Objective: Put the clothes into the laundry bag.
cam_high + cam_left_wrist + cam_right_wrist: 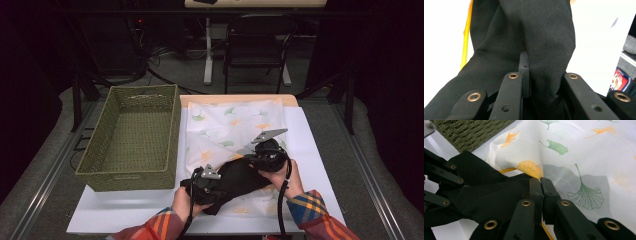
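High view, left to right: basket (131, 137) sitting empty; left gripper (200, 184) pinching the black cloth's (235, 179) near end, jaws nearly together on a fold; cloth lying across the leaf-print sheet (235, 125), likely light, limp, best gripped at edges; right gripper (265, 155) clamping fully closed on its far edge.

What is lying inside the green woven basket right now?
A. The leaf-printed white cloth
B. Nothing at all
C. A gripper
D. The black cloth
B: the basket shows only its bare woven floor, while the black cloth and the leaf-printed cloth lie on the table beside it.
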{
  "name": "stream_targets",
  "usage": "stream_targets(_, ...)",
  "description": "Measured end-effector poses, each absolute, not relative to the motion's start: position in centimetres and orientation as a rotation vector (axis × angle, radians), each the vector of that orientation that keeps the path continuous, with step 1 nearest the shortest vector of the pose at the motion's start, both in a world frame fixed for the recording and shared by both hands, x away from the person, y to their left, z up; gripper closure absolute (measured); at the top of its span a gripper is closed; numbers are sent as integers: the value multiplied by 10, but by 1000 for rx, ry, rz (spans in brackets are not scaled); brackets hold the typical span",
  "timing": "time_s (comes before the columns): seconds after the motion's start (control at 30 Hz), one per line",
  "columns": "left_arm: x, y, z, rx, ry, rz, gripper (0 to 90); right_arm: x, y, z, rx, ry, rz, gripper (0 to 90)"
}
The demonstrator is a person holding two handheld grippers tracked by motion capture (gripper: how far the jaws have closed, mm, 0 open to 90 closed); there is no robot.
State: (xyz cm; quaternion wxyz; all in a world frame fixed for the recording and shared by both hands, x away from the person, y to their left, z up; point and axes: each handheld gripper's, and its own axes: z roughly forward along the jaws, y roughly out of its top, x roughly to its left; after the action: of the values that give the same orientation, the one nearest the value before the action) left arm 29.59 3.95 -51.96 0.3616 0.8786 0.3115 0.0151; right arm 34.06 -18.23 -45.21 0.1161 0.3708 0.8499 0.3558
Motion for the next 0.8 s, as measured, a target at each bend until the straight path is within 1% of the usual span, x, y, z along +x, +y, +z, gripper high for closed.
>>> stream_targets(0.6,324,11,-515,2201,859,29,768,340,-182,-452,1081,2496,1061,889)
stream_targets(0.7,327,7,-517,2204,858,32,760,340,-182,-452,1089,2496,1062,889)
stream_targets(0.8,329,4,-520,2210,852,28,732,340,-183,-452,1091,2495,1063,889)
